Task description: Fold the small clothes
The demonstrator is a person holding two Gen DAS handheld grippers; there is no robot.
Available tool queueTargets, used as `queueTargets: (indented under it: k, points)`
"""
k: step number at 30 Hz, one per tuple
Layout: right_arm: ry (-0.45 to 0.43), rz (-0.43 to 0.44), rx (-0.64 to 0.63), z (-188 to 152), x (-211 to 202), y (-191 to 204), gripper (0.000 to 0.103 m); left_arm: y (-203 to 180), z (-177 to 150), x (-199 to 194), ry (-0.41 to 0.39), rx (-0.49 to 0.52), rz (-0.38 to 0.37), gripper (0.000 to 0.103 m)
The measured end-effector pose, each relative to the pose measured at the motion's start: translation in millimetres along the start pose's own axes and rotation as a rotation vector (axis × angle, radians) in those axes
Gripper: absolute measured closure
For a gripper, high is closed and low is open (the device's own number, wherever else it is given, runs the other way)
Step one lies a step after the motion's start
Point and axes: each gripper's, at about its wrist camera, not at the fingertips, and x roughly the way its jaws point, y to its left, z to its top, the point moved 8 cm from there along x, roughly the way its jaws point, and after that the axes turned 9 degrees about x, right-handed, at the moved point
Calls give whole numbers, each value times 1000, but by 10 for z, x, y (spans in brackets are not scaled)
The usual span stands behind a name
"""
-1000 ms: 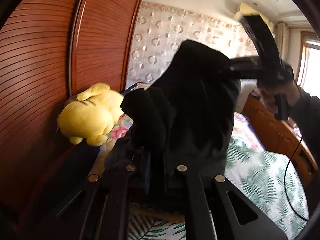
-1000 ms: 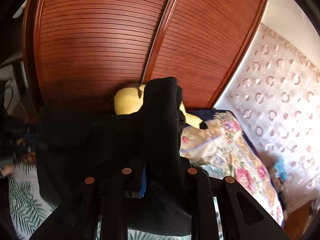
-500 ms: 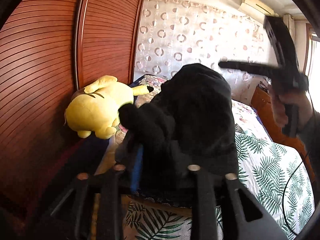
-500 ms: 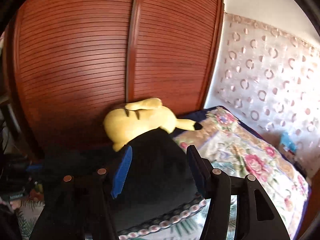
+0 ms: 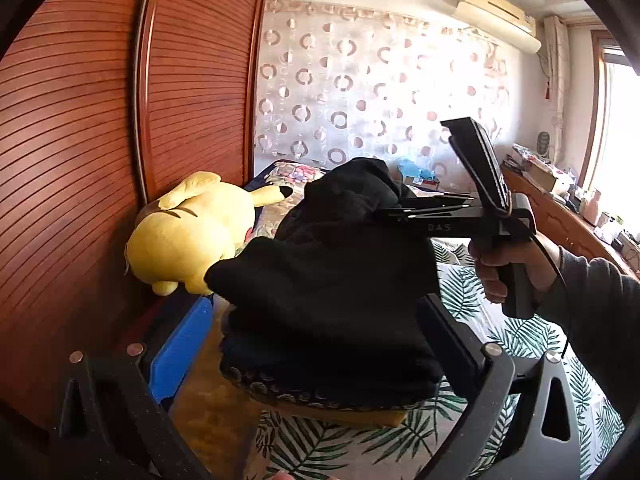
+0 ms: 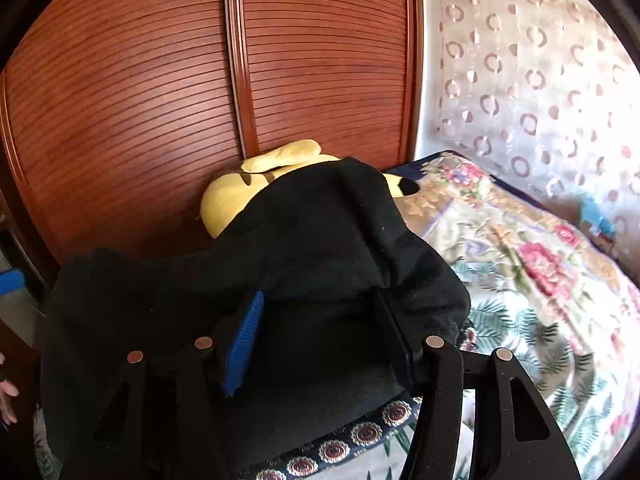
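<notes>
A black garment (image 5: pixel 336 280) lies bunched on a cushion with a patterned dark border (image 5: pixel 320 394) on the bed. My left gripper (image 5: pixel 316 340) is open, its blue-padded finger (image 5: pixel 180 344) left of the cloth and the other finger right of it. My right gripper (image 6: pixel 320 340) is open too, with the black garment (image 6: pixel 304 248) draped over and between its fingers. In the left wrist view the right gripper (image 5: pixel 384 212) reaches sideways into the top of the pile.
A yellow plush toy (image 5: pixel 188 232) lies against the red-brown slatted wardrobe doors (image 5: pixel 120 120). The bed has a leaf-print sheet (image 5: pixel 500 320) and a floral quilt (image 6: pixel 520 248). A wooden dresser (image 5: pixel 560 208) stands at the right by the window.
Both grippers opened and let go of the black garment. It dropped from being held up between them onto the cushion. The right gripper moved down to the pile.
</notes>
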Motion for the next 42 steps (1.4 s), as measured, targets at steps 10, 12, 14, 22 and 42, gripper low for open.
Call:
queueTargets:
  k: [10,12,14,22,42]
  points:
    - [-110,-62,63,-450,-1107,337,44,-228,104,-145,-27,54,-14,1]
    - [-126,-80,84,-590,-1307,345,44,-296,114,-175,-35,63,-29,1]
    - [-142,-102,99,-735,-1510,358,42,-373,113,-197,-39,71,-44,1]
    - [-205,-185,177,-1250,-2246,452,27,-781,110,-265,-47,119,-111,1]
    - [-349,-493,377,-2109,-3763,818,17,-1882,259,-616,-83,229,-236,1]
